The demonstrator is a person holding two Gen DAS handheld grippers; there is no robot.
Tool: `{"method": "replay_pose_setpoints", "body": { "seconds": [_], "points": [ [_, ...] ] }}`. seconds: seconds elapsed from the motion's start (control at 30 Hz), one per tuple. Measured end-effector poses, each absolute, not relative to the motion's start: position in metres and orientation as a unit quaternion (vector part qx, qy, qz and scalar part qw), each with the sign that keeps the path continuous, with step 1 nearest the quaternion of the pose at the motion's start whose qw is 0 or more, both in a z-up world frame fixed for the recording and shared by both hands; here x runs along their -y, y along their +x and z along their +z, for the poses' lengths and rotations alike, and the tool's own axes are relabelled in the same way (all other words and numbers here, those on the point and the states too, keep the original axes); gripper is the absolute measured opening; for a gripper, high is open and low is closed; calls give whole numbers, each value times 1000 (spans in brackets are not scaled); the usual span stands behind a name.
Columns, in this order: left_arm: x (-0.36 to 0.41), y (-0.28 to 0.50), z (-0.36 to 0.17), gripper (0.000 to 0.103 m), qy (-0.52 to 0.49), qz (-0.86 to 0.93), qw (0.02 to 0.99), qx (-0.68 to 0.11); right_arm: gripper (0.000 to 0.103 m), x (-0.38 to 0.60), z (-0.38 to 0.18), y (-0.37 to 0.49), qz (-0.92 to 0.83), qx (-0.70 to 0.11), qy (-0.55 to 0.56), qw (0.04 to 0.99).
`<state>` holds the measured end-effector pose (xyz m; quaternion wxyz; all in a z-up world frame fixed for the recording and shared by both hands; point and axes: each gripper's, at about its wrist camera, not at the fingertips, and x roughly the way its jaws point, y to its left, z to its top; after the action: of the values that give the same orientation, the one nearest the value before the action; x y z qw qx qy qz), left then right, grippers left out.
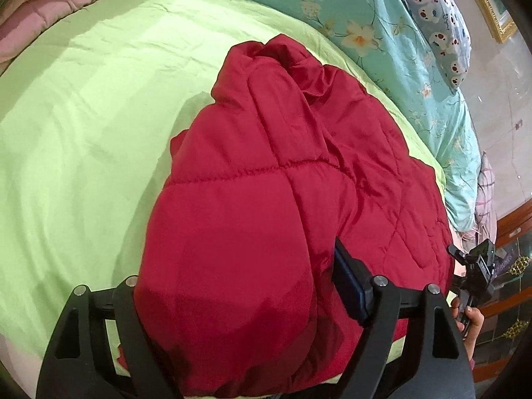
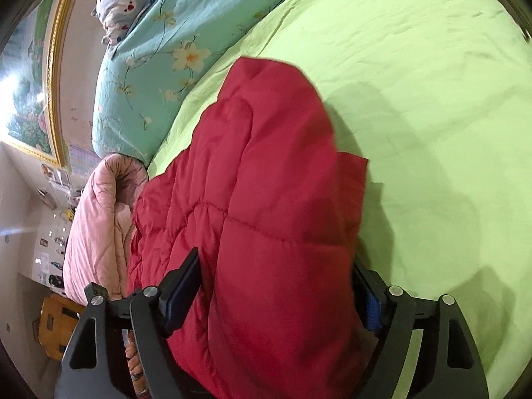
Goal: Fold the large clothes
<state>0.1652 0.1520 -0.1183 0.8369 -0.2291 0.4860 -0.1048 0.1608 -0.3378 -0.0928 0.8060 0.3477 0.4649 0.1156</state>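
The red quilted jacket (image 1: 266, 199) lies bunched on the lime-green sheet (image 1: 83, 133) of the bed, reaching from the near edge toward 12 o'clock in both wrist views. No container shows in either view.

The left gripper (image 1: 239, 292) is clamped on a thick fold of the jacket: padding fills the gap between its fingers, and only the right-hand finger (image 1: 349, 286) with its blue pad is plainly seen (the other is buried under cloth). The right gripper (image 2: 279, 292) likewise holds a wad of the jacket, its two blue-padded fingers (image 2: 181, 286) pressed against the bulge from either side.

In the left wrist view, open green sheet spreads from 7 to 11 o'clock, with a pink quilt (image 1: 43, 3) at the 10 o'clock corner. The sheet's edge meets a teal floral bedspread (image 1: 382, 26) running from 12 to 3 o'clock, a bear-print pillow (image 1: 442, 20) beyond it. The right gripper's body shows at 4 o'clock, near the bed's edge. In the right wrist view the free sheet lies from 1 to 5 o'clock; a pink rolled blanket (image 2: 96, 226) touches the jacket at 9 o'clock.
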Motion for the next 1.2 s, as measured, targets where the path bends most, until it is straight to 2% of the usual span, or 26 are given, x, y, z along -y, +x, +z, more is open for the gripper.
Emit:
{"method": "replay_pose_setpoints", "body": {
  "seconds": [0.33,0.7,0.9,1.2],
  "points": [
    [-158,169,-117,91,-209,-103,831,-505,85,345,-69,130,91,-431,336,832],
    [-187,171,-112,96,-166,-112,836,-512,85,315,-24,102,86,-380,268,881],
    [-214,135,-95,96,-182,-49,867,-460,85,276,-7,92,121,-363,230,895],
    [-143,92,-57,96,-128,-125,896,-406,84,203,-3,85,154,-351,145,912]
  ]
}}
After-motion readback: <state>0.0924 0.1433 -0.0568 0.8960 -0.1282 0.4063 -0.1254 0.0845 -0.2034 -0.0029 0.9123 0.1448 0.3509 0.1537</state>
